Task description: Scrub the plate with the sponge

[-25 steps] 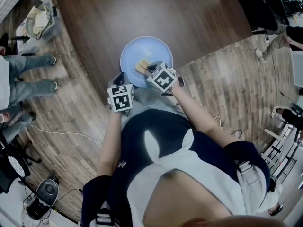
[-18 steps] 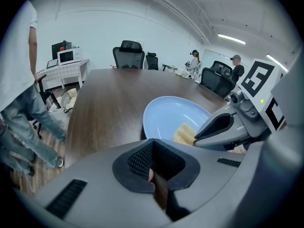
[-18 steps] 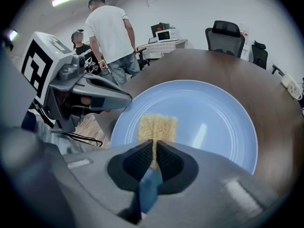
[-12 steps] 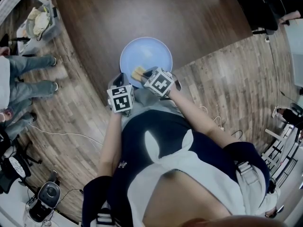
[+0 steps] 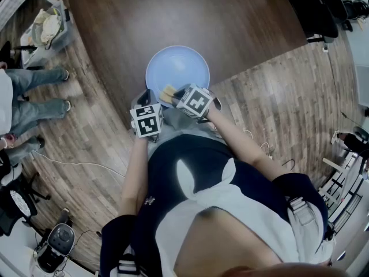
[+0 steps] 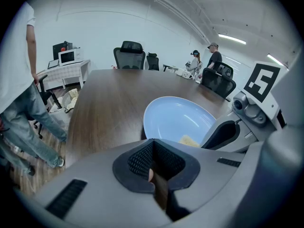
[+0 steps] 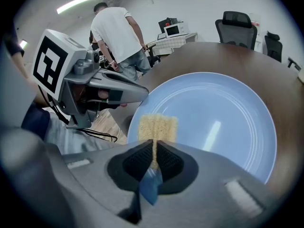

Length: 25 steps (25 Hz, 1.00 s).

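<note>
A pale blue plate (image 5: 177, 68) lies on the dark wooden table (image 5: 173, 16), close to its near edge. My right gripper (image 5: 177, 91) is shut on a yellow sponge (image 5: 168, 93) and holds it over the plate's near-left part. In the right gripper view the sponge (image 7: 156, 126) sticks out of the right gripper (image 7: 155, 148) onto the plate (image 7: 213, 118). My left gripper (image 5: 147, 95) sits at the plate's near-left rim. In the left gripper view the left gripper (image 6: 153, 148) is shut where the plate (image 6: 178, 120) rim meets it.
The table ends just under my grippers, with wood floor (image 5: 277, 97) around it. People (image 5: 34, 88) stand to the left, one in a white shirt (image 7: 116, 32). A grey bin (image 5: 49, 25) sits far left. Office chairs (image 6: 130, 53) stand at the table's far end.
The right gripper has slid the sponge from the plate's near middle toward its near-left rim, closer to me. The left gripper and the plate have stayed put.
</note>
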Each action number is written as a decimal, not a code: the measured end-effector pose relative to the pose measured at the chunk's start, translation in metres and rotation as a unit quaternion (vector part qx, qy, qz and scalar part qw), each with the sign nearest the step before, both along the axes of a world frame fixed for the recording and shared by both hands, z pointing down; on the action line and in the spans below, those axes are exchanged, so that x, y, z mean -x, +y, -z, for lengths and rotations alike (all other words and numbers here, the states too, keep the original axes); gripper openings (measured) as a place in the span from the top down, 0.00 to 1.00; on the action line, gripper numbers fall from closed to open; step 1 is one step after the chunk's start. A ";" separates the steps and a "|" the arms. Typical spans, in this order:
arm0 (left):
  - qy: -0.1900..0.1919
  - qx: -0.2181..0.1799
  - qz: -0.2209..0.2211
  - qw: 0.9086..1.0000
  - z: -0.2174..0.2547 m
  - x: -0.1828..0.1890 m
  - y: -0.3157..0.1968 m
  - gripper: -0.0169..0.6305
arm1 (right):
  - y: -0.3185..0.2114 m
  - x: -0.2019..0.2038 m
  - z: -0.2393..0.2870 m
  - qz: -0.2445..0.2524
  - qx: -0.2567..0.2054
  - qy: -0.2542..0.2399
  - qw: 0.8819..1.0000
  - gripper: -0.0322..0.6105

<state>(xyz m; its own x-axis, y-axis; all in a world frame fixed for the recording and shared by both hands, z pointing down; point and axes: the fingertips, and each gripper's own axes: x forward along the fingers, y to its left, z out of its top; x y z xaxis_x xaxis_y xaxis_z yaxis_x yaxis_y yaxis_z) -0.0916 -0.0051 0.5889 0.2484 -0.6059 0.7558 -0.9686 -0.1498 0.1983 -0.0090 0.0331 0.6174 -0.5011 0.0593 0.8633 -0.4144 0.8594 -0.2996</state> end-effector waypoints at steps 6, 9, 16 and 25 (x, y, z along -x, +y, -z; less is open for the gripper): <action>0.003 0.004 -0.004 1.000 -0.005 -0.003 0.001 0.97 | 0.004 -0.010 0.002 0.018 0.030 0.009 0.999 0.92; 0.000 0.005 -0.008 1.000 -0.005 -0.004 0.000 0.97 | 0.004 -0.015 0.003 0.028 0.035 0.017 0.999 0.91; -0.003 0.006 -0.009 1.000 -0.003 -0.004 -0.002 0.97 | -0.001 -0.034 0.002 0.044 0.037 0.041 0.998 0.91; 0.000 0.001 -0.011 1.000 -0.008 -0.006 -0.002 0.97 | -0.008 -0.051 0.000 0.032 0.041 0.053 0.997 0.91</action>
<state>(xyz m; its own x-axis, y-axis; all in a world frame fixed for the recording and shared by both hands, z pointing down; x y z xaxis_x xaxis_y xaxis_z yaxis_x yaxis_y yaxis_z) -0.0860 -0.0067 0.5965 0.2624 -0.5984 0.7570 -0.9649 -0.1715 0.1989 0.0423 0.0247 0.6176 -0.4010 0.1608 0.9019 -0.3930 0.8591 -0.3279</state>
